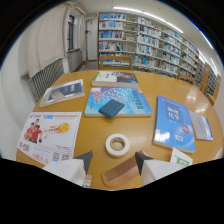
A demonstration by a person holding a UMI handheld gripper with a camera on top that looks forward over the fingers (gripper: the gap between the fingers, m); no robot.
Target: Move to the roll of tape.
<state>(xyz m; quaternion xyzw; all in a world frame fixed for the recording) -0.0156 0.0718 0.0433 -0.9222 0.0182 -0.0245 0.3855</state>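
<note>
Hand-held gripper (pixel 113 159): fingers apart, holding nothing, poised low over the near edge of the desk (pixel 92 131).

Roll of tape (pixel 117 145): white, lying flat on the desk, just ahead of the fingertips and roughly centred on the gap.

Comb (pixel 120 171): brown, lying between the fingers, nearer than the tape.

Also on the desk: small dark notebook (pixel 111 108) resting on a blue book (pixel 131 100); second blue book (pixel 173 123) to one side; flyer (pixel 49 132) to the other.

Step in hand: approach, apparently close to finished. Next move: short straight advance over the comb, stopping at the tape.
</note>
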